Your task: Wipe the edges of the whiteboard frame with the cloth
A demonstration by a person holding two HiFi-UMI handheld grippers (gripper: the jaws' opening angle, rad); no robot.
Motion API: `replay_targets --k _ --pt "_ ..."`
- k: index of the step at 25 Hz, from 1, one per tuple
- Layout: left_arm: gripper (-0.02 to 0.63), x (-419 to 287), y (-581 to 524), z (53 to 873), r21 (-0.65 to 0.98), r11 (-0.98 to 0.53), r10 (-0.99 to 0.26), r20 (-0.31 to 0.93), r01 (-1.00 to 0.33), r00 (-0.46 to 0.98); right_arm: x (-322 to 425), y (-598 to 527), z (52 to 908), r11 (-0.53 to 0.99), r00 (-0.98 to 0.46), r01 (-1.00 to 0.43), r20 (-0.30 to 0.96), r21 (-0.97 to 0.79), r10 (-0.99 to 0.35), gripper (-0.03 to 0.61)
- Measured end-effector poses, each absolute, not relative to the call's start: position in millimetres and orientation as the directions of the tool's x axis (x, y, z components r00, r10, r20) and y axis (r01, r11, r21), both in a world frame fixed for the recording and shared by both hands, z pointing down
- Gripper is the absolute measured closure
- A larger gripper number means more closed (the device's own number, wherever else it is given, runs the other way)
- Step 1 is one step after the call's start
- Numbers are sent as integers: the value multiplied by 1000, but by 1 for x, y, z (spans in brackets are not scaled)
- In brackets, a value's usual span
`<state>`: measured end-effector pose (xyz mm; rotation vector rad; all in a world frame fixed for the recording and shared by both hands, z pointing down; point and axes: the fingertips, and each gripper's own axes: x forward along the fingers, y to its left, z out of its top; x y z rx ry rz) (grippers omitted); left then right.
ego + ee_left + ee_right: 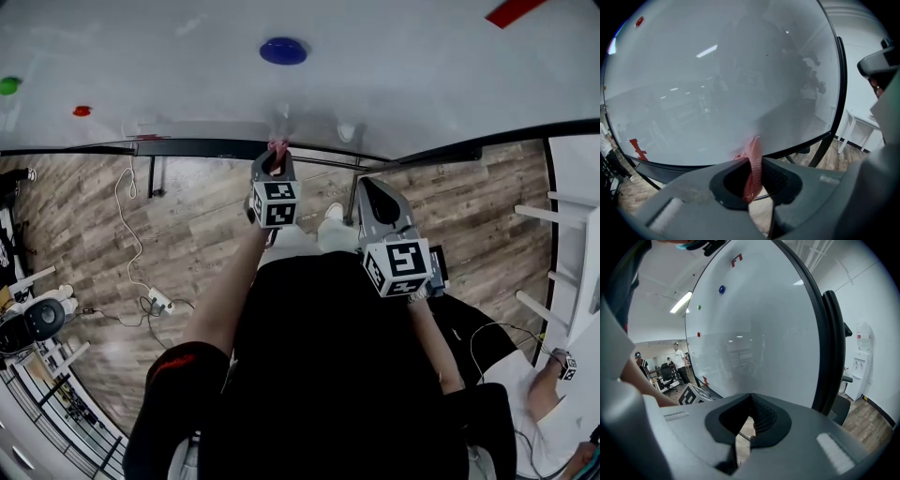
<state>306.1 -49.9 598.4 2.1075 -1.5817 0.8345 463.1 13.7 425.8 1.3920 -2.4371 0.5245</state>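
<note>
My left gripper [275,165] is clamped on a pink mesh cloth [753,165]. The strip stands up out of the closed jaws, and its free end lies over the bottom of the large glossy whiteboard [394,75], just above the lower rail of its thin black frame [211,147]. From here I cannot tell whether the cloth actually touches the board or the rail.

My right gripper [374,201] sits just to the right of the left one and further back from the board. Its jaws are together with nothing between them.

On the board surface I see a round blue magnet [283,51], a small green magnet [9,85] and a small red magnet [82,111]. Below the rail is grey-brown wood-plank floor [197,234], where a white cable [125,220] trails.
</note>
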Motion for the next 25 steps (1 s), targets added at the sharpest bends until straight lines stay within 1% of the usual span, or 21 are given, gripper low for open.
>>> replay_targets --k 9,25 --pt "558 328 -46 597 -71 -331 -730 651 -941 208 476 14 426 475 -501 -863 419 -172 -757 577" --pt "558 361 -43 598 -56 -322 -733 647 -945 211 499 11 428 503 -527 -847 411 -174 -744 577"
